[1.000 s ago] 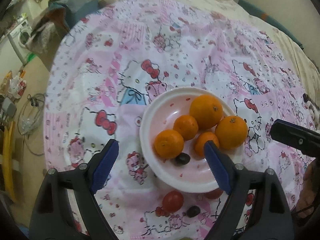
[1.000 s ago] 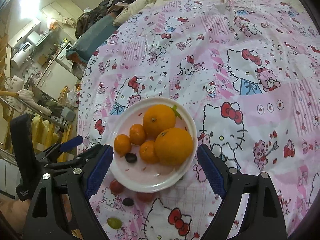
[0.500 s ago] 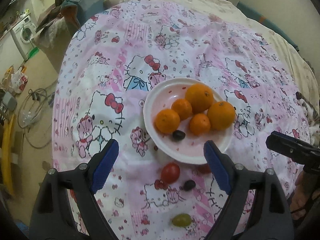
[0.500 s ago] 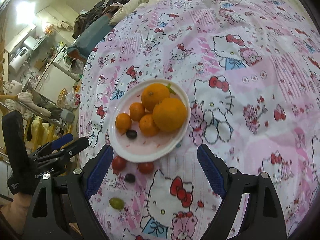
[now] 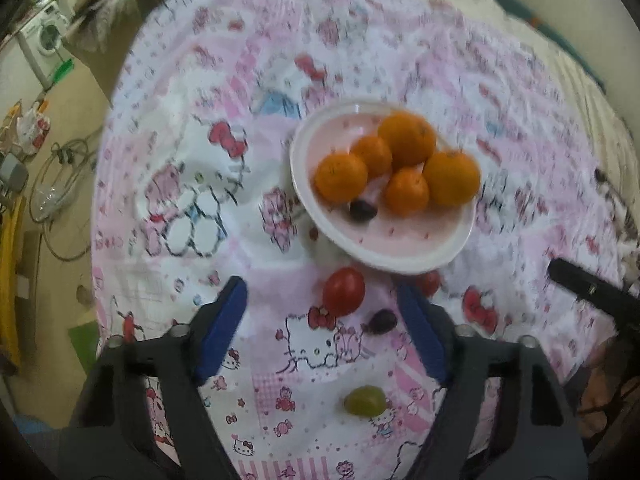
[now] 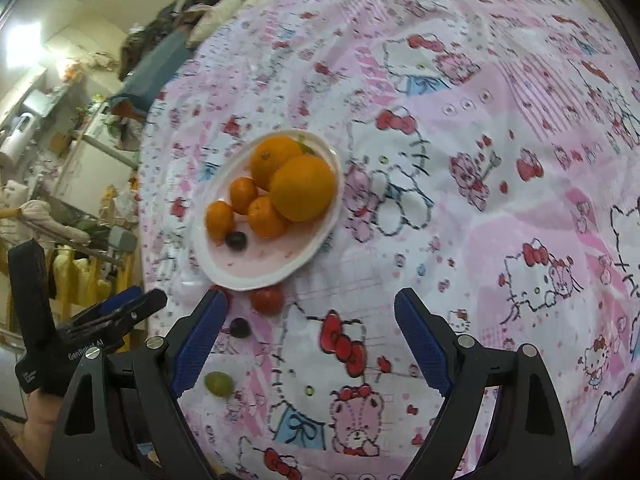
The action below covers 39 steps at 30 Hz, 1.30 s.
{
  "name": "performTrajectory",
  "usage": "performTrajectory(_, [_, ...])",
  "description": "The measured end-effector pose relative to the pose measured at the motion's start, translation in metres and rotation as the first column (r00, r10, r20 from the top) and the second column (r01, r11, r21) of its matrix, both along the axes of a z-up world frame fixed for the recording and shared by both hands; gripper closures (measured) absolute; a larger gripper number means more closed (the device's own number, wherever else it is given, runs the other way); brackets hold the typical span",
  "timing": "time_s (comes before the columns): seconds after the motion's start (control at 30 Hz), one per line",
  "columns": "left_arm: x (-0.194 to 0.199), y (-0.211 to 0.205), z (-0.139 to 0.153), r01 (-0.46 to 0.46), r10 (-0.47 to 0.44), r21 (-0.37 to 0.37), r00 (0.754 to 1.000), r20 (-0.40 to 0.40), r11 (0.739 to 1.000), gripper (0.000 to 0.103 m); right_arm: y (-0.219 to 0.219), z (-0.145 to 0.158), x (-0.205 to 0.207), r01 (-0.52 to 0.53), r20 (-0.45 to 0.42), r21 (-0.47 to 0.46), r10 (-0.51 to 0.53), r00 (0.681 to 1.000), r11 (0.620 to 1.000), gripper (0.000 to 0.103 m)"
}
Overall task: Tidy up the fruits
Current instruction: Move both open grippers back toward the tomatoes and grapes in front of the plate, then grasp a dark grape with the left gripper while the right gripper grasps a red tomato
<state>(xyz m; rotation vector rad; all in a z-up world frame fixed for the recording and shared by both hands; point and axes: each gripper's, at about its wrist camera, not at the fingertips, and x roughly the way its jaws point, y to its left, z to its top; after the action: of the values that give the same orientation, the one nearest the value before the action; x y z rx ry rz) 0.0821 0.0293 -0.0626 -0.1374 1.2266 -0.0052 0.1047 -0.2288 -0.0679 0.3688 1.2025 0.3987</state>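
Left claw (image 5: 322, 326): hanging above the bed with its blue pads (image 5: 222, 326) spread wide apart, gripping nothing.
Between its pads: a tomato (image 5: 344, 291), a dark grape (image 5: 383, 321) just right of it and a green grape (image 5: 365, 400) nearer the camera are lying on the sheet (image 5: 192, 184).
Second tomato (image 5: 428, 282): sitting half hidden under the plate's near rim, just beyond the right pad.
Plate (image 5: 380, 240): resting on the sheet past the tomatoes, carrying five oranges (image 5: 407, 140) bunched together and touching, with one dark grape (image 5: 363, 210) in front of them.
Right claw (image 6: 307, 338): hovering over the sheet, pads (image 6: 419, 340) standing wide apart, nothing between them but printed fabric.
Near its left pad: a tomato (image 6: 267, 299) is lying just below the plate (image 6: 256, 272), a dark grape (image 6: 240, 327) beside the pad tip and a green grape (image 6: 219, 383) closer in; another red fruit is peeking out at the pad tip, mostly hidden.
Oranges (image 6: 303, 188): piling toward the plate's far side in this view, the two big ones behind the three small ones.
Other claw in the right view: the left claw (image 6: 120, 312) is showing at the left edge, held in a gloved hand (image 6: 48, 344).
Beyond the bed: a washing machine (image 5: 46, 36) is standing at far left of the left view; the left view is blurring.
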Motion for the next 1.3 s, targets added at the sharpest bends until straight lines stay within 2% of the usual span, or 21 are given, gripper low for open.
performTrajectory(0.1, [0.001, -0.006, -0.020, 0.017, -0.017, -0.005, 0.997, -0.070, 1.000, 0.039, -0.002, -0.008, 0.002, 0.005, -0.025, -0.009, -0.005, 1.000, 1.000, 0.015])
performTrajectory(0.13, [0.001, -0.007, -0.028, 0.013, -0.015, -0.017, 0.995, -0.098, 1.000, 0.044, -0.002, -0.011, 0.003, 0.004, -0.032, -0.020, -0.005, 0.999, 1.000, 0.015])
performTrajectory(0.17, [0.000, -0.009, -0.034, 0.012, -0.016, -0.037, 0.992, -0.123, 0.999, 0.054, -0.003, -0.013, 0.003, 0.004, -0.038, -0.025, -0.005, 0.999, 1.000, 0.015])
performTrajectory(0.2, [0.000, -0.012, -0.040, 0.013, -0.021, -0.054, 0.989, -0.149, 0.998, 0.059, -0.004, -0.016, 0.004, 0.005, -0.047, -0.026, -0.007, 0.999, 1.000, 0.015])
performTrajectory(0.3, [0.001, -0.024, -0.052, 0.011, -0.029, -0.094, 0.980, -0.197, 0.996, 0.060, -0.006, -0.019, 0.004, 0.007, -0.065, -0.013, -0.008, 0.998, 1.000, 0.015])
performTrajectory(0.4, [0.005, -0.036, -0.056, 0.006, -0.030, -0.113, 0.978, -0.206, 0.994, 0.062, -0.006, -0.016, 0.003, 0.002, -0.057, -0.011, -0.002, 0.998, 1.000, 0.015])
performTrajectory(0.57, [0.012, -0.054, -0.069, 0.027, -0.041, -0.066, 0.974, -0.225, 0.997, 0.065, -0.009, -0.015, 0.002, 0.001, -0.051, -0.021, -0.002, 0.999, 1.000, 0.015])
performTrajectory(0.6, [0.013, -0.059, -0.069, 0.047, -0.057, -0.052, 0.974, -0.218, 0.998, 0.076, -0.011, -0.017, 0.002, 0.003, -0.056, -0.022, -0.005, 0.998, 1.000, 0.015])
performTrajectory(0.67, [0.014, -0.065, -0.070, 0.066, -0.068, -0.018, 0.973, -0.220, 0.998, 0.083, -0.014, -0.019, 0.002, 0.009, -0.062, -0.023, -0.011, 0.998, 1.000, 0.015])
performTrajectory(0.9, [0.013, -0.068, -0.067, 0.063, -0.071, -0.041, 0.972, -0.225, 0.997, 0.084, -0.014, -0.025, 0.002, 0.006, -0.074, -0.033, -0.008, 0.997, 0.999, 0.015])
performTrajectory(1.07, [0.002, -0.056, -0.049, 0.056, -0.067, -0.060, 0.977, -0.202, 0.997, 0.084, -0.006, -0.027, 0.003, -0.015, -0.080, -0.027, 0.013, 0.997, 1.000, 0.015])
performTrajectory(1.2, [-0.007, -0.034, -0.034, 0.013, -0.025, -0.071, 0.986, -0.167, 0.997, 0.084, 0.015, -0.033, 0.005, -0.061, -0.089, -0.037, 0.058, 0.994, 0.997, 0.015])
performTrajectory(1.3, [-0.010, -0.017, -0.027, -0.012, 0.002, -0.069, 0.990, -0.144, 0.998, 0.084, 0.039, -0.038, 0.006, -0.122, -0.083, -0.086, 0.115, 0.990, 0.989, 0.015])
